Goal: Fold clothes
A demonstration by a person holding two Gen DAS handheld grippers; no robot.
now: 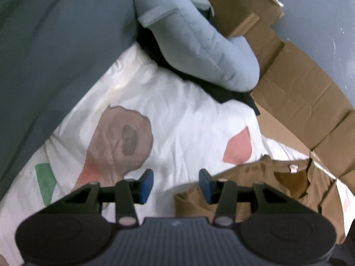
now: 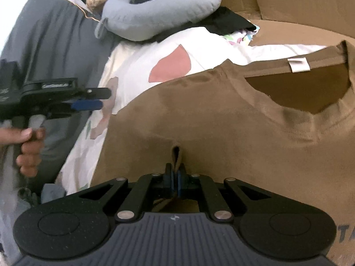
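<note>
We see the right gripper [image 2: 176, 178] with its blue pads pressed together on a small pinched ridge of the brown T-shirt [image 2: 221, 133], which spreads out ahead of it and to both sides, its neckline with a white label [image 2: 298, 64] lying forward and to the right of the fingers. The left gripper [image 1: 176, 186] has its pads spread apart with nothing between them; the shirt's nearest edge lies just ahead and to the right of its right finger, while the white printed sheet [image 1: 177, 122] fills the space in front of it. In the right wrist view we also see a hand [image 2: 28, 141] gripping the left tool's handle off to the left. Beyond the shirt sit a grey neck pillow [image 2: 159, 11], a dark cloth under it and cardboard [image 1: 299, 102]. The shirt's lower part is hidden beneath the right tool's body, and dark lettering at its right edge is cut off and unreadable.
</note>
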